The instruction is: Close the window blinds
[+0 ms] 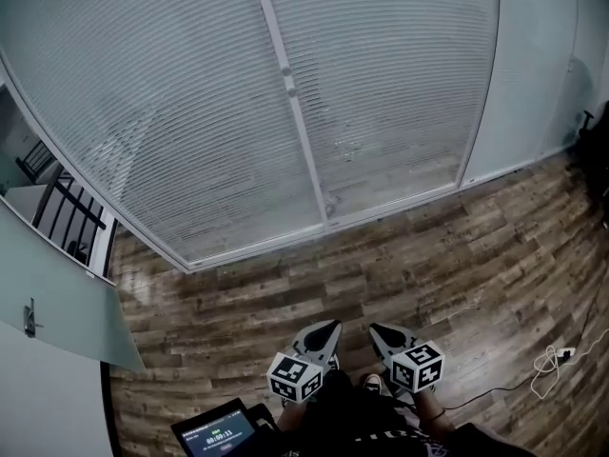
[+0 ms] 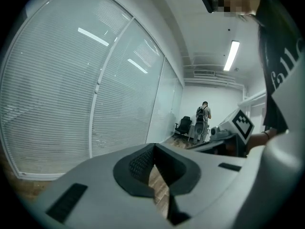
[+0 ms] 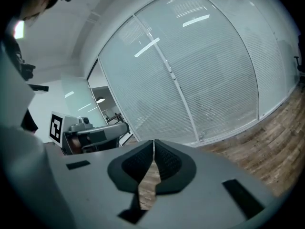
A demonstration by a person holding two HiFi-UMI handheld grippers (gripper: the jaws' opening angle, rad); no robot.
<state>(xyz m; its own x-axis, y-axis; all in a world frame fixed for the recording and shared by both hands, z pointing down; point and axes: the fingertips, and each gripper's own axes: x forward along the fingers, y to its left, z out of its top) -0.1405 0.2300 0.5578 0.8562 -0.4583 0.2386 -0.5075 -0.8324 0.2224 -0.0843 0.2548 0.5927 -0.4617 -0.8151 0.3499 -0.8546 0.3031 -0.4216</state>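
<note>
White slatted blinds [image 1: 181,112] cover the glass wall across the top of the head view, split by a frame post [image 1: 290,93] and well apart from both grippers. Low over the wood floor [image 1: 428,255], the left gripper [image 1: 326,329] has its jaws pressed together on nothing. Just beside it, the right gripper [image 1: 378,331] is likewise closed and empty.

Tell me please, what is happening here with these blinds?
A person stands on the wood floor facing the window blinds, which hang down over the glass almost to the floor. They hold the left gripper and the right gripper low in front of the body, well short of the blinds. Both have their jaws together and hold nothing, so nothing is being handled yet.
</note>
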